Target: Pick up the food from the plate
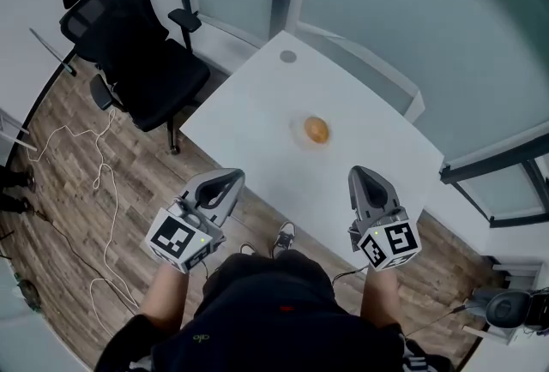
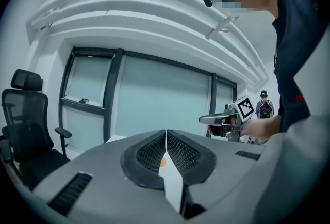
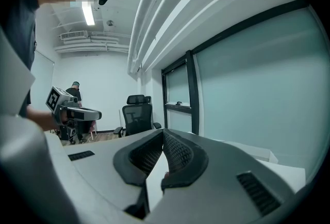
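The food (image 1: 316, 130) was orange-brown on a pale, perhaps clear, plate (image 1: 296, 132). The tabletop (image 1: 257, 117) was white, the chair (image 1: 129, 45) black, and the floor (image 1: 73, 190) grey-brown wood grain.

The right tongs (image 3: 163, 132) are pressed together and empty, a black office chair (image 3: 137, 114) beyond them.

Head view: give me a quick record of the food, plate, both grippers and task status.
food: round orange piece, lying on the plate
plate: pale, mid-table on the white table
left gripper: jaws together, empty, near the person, apart from the food
right gripper: jaws together, empty, also short of the plate
status: food not yet picked up
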